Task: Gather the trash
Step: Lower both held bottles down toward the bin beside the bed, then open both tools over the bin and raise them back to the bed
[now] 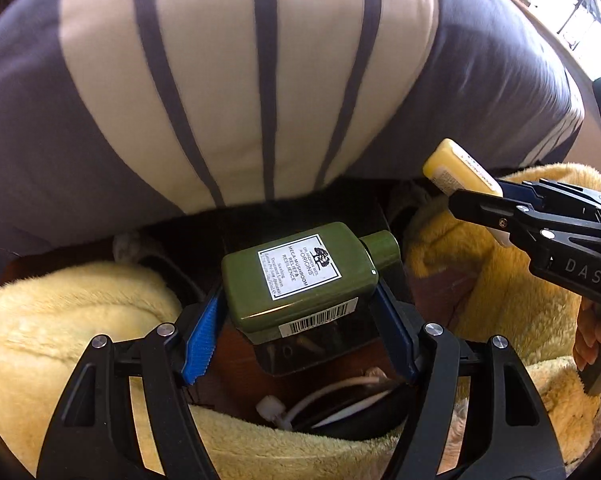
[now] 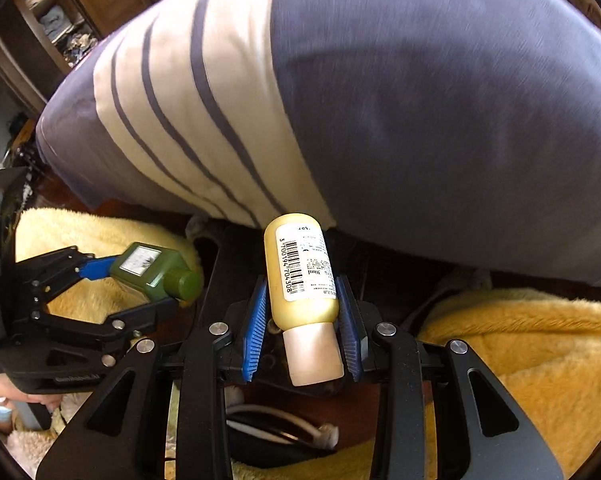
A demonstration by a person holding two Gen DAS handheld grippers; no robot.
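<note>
My left gripper [image 1: 300, 304] is shut on a green rectangular bottle [image 1: 296, 276] with a white Origins label, cap pointing right. It also shows in the right wrist view [image 2: 152, 270], held by the left gripper [image 2: 136, 284]. My right gripper [image 2: 302, 304] is shut on a small yellow bottle [image 2: 302, 276] with a barcode label, its pale cap toward the camera. In the left wrist view the yellow bottle [image 1: 456, 168] sticks out of the right gripper [image 1: 484, 196] at the right. Both bottles are held above a dark gap in front of a bed.
A striped grey and cream duvet [image 1: 240, 80] fills the upper view. Yellow fluffy blankets [image 1: 60, 320] [image 2: 520, 360] lie left and right. A dark bin or bag with white cables [image 1: 332, 404] sits below. A wooden shelf [image 2: 60, 12] stands far left.
</note>
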